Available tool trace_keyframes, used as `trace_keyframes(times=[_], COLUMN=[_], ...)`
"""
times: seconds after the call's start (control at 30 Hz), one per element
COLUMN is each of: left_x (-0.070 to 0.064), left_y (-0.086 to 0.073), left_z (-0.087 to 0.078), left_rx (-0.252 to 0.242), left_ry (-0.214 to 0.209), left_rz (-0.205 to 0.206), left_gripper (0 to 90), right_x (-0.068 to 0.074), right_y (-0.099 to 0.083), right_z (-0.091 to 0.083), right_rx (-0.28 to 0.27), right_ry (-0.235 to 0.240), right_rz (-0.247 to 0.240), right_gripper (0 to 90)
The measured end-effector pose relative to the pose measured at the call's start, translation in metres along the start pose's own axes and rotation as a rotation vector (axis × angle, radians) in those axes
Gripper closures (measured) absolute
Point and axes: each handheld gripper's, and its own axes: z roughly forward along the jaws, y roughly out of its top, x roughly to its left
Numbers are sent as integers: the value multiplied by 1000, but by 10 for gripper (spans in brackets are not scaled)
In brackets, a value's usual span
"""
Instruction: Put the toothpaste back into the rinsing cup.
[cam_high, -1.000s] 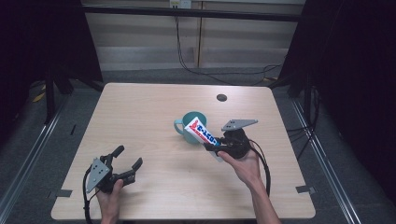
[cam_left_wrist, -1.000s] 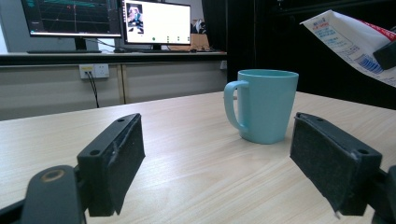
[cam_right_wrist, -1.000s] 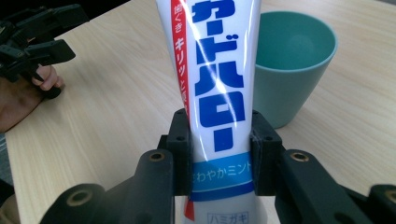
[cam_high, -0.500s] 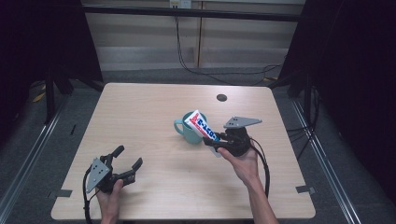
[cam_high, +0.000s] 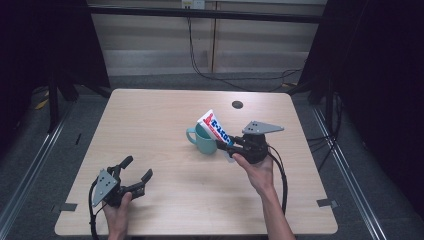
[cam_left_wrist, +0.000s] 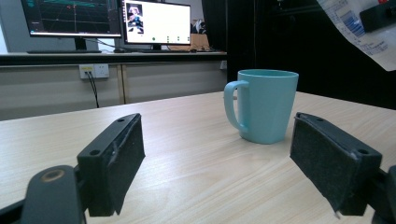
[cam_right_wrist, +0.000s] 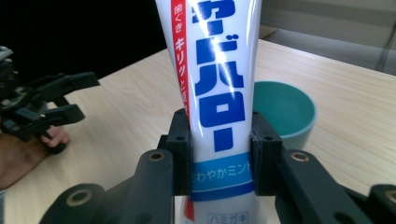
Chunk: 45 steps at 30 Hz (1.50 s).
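Right gripper pinches toothpaste tube, long axis tilted over teal mug just left; left gripper spread, far off.

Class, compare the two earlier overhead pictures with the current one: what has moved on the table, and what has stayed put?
The right claw, shut on the toothpaste tube, has swung the tube up: it lay low across the mug a second ago, and now it tilts steeply with its flat end raised above the mug's rim. The mug has not moved. The left claw stays open near the table's front left corner.
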Motion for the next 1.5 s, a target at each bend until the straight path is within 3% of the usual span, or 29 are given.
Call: trace_keyframes(times=[0.5, 0.9, 1.5], left_x=[0, 0, 0], left_y=[0, 0, 0], left_z=[0, 0, 0], left_rx=[0, -3, -2], left_ry=[0, 1, 7], left_rz=[0, 2, 1], left_gripper=[175, 175, 175], right_x=[2, -2, -14], right_y=[7, 14, 31], right_z=[6, 15, 25], right_rx=[-95, -188, -190], right_ry=[-17, -45, -68], right_rz=[-1, 33, 36], right_gripper=[672, 671, 667])
